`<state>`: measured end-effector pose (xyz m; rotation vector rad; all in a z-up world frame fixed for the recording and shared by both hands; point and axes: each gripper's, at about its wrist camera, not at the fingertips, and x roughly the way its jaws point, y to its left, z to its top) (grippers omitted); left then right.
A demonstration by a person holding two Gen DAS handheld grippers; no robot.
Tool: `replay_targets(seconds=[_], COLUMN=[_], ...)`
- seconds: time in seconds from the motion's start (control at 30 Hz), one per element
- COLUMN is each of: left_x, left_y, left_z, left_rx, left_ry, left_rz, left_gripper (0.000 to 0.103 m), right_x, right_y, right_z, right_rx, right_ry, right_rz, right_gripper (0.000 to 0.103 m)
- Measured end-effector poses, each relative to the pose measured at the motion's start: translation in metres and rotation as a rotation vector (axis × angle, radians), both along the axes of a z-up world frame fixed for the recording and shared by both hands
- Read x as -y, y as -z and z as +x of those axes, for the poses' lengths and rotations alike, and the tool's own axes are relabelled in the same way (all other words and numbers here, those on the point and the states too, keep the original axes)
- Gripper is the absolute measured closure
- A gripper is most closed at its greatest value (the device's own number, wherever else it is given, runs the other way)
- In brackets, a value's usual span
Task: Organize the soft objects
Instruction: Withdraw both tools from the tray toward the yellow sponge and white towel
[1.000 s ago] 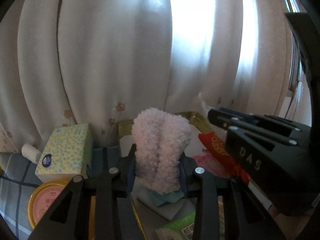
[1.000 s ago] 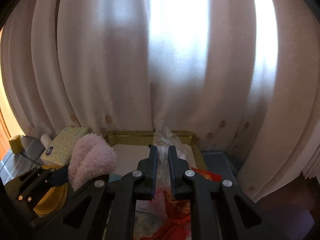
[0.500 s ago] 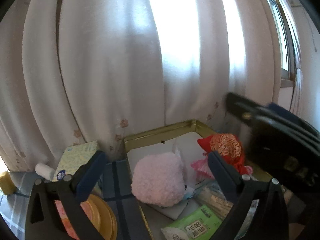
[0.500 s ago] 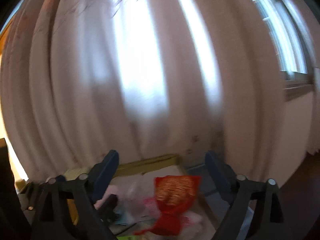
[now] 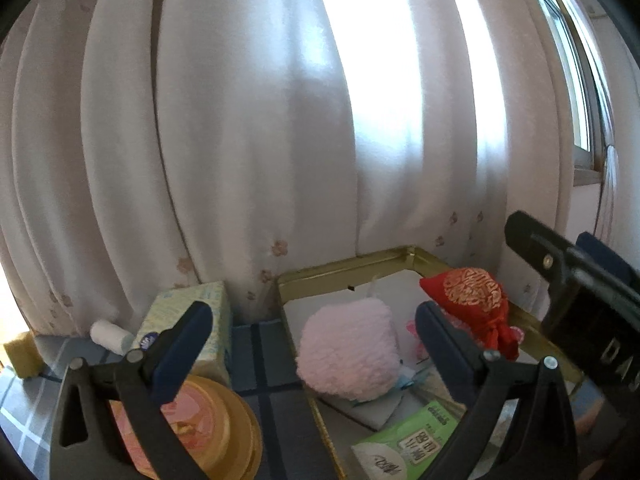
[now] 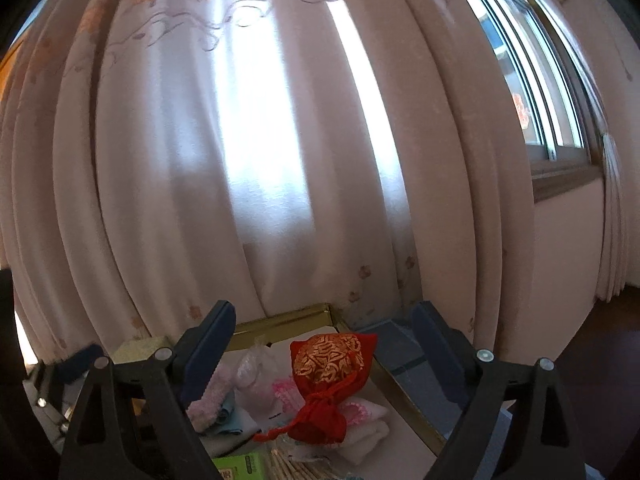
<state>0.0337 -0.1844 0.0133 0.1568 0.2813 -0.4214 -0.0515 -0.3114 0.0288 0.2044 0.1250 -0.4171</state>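
A fluffy pink sock [image 5: 349, 354] lies in the gold-rimmed tray [image 5: 344, 274], on folded cloths. A red drawstring pouch [image 5: 474, 300] with gold embroidery sits to its right; it also shows in the right wrist view [image 6: 328, 380]. My left gripper [image 5: 310, 354] is open and empty, raised above and in front of the sock. My right gripper [image 6: 322, 352] is open and empty, raised above the pouch. A clear plastic bag [image 6: 252, 376] and the sock [image 6: 210, 398] lie left of the pouch.
A tissue box [image 5: 188, 324], a white roll [image 5: 108, 336] and a round yellow tin [image 5: 200, 436] stand left of the tray. A green wipes pack [image 5: 408, 442] lies at the tray's front. White curtains [image 5: 280, 120] hang close behind. The right gripper's body [image 5: 580, 308] is at right.
Both grippers opened and drew back upward. The left let go of the pink sock, which now lies in the tray. The right let go of the plastic bag.
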Motion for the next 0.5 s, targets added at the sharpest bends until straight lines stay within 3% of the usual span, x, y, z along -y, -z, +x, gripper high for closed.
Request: replay_targets(seconds=[0.2,0.5], left_x=[-0.001,-0.010], left_y=[0.002,0.000], left_z=[-0.005,-0.007], left_rx=[0.016,0.008], left_ry=[0.006,0.000], left_rz=[0.013,-0.027], left_gripper=[0.000,0.000], right_x=[-0.014,-0.011], right_y=[-0.003,-0.003], right_z=[0.000,0.001], right_rx=[-0.013,-0.029], right_ry=[-0.007,0.004], right_rz=[-0.069,-0.051], right_gripper=[0.011,0.011])
